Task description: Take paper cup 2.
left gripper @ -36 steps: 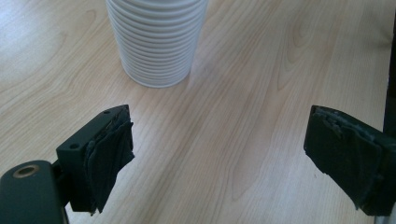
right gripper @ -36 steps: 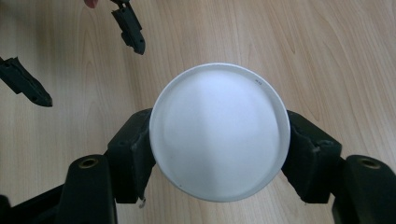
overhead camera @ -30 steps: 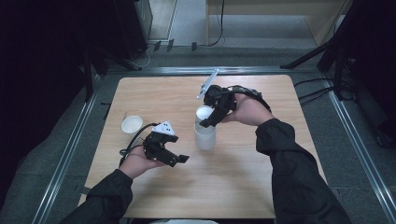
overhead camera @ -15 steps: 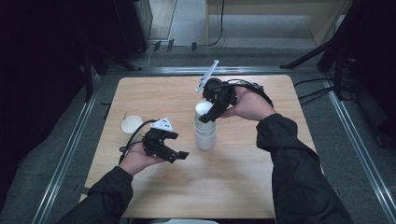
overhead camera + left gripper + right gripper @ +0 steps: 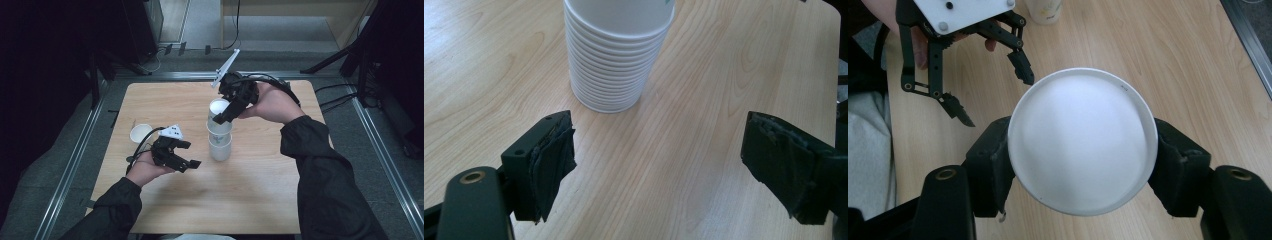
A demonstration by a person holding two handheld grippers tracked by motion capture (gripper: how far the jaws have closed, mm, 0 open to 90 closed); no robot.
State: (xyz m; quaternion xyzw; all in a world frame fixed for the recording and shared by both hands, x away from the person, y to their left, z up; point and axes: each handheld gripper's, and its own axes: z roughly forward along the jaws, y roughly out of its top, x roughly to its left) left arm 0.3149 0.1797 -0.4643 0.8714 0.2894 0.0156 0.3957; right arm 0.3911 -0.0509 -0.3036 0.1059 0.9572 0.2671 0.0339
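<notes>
1. High view: right gripper (image 5: 223,114) is over the table (image 5: 260,200), jaws clamped on the rim of the top paper cup (image 5: 219,111). That cup is lifted partway out of the cup stack (image 5: 220,145); its bottom sits inside the stack's upper cups. The stack stands upright near table centre.
2. High view: left gripper (image 5: 186,154) sits just left of the stack, jaws pointing at it, apart from it. Its jaws have just been closing, nothing between them, gap wide. A single cup (image 5: 140,133) stands alone toward the left table edge, behind the left hand (image 5: 145,169).
3. Left gripper view: both black pads (image 5: 555,160) spread wide, only bare table wood between them. The stack (image 5: 616,55) is ahead, upright, well clear of the pads. Nested rims are visible down its side.
4. Right gripper view: looking straight down into the held cup (image 5: 1082,141); white inside. Pads (image 5: 994,167) press on opposite sides of its rim. The left gripper (image 5: 993,87) shows beyond it, jaws apart, holding nothing. Another cup's base (image 5: 1044,10) sits at the top edge.
</notes>
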